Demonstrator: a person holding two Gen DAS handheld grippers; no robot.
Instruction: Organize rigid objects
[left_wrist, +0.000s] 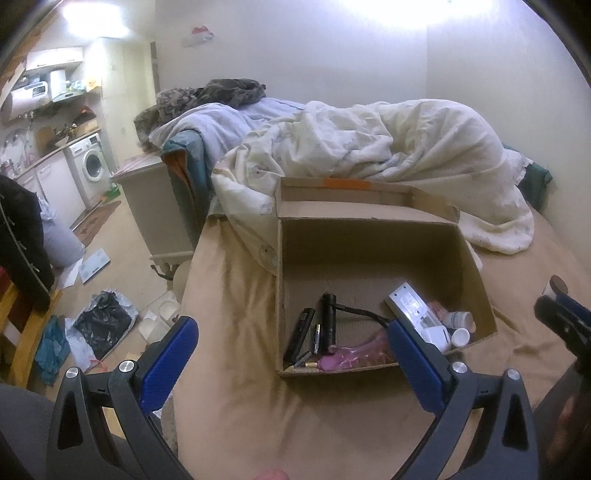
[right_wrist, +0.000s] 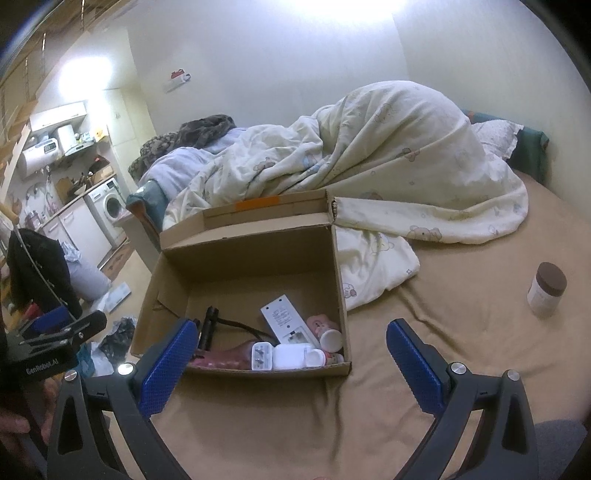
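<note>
An open cardboard box (left_wrist: 373, 254) of plain brown corrugated board sits on the bed (left_wrist: 240, 332), whose tan sheet lies smooth with a few soft creases. Its lid flap stands up at the far side, marked by an orange strip of tape. Inside, crowded toward the near wall, lie rigid things: a black cylindrical torch (left_wrist: 328, 317) with a cord, a slim black stick-shaped remote (left_wrist: 300, 334), a flat white rectangular remote (right_wrist: 282, 319) lying face down and tilted, a white boxy plug adapter (right_wrist: 263, 355), small white round-capped bottles (left_wrist: 460, 325) and a glossy pink translucent plastic piece (left_wrist: 351, 356).

The left tool (left_wrist: 293, 350) hangs just short of the box's near wall, its blue cross-hatched pads spread wide with nothing between them. The right tool (right_wrist: 290, 356) hovers over the sheet at the box's near right corner, likewise spread wide and empty.

Well to the right of the box, alone on the sheet, stands an upright cylindrical jar (right_wrist: 547, 290) with a pale body and a brown lid. Beyond the box, a rumpled cream duvet (right_wrist: 388, 158) printed with little bears lies heaped across the far side of the bed.
</note>
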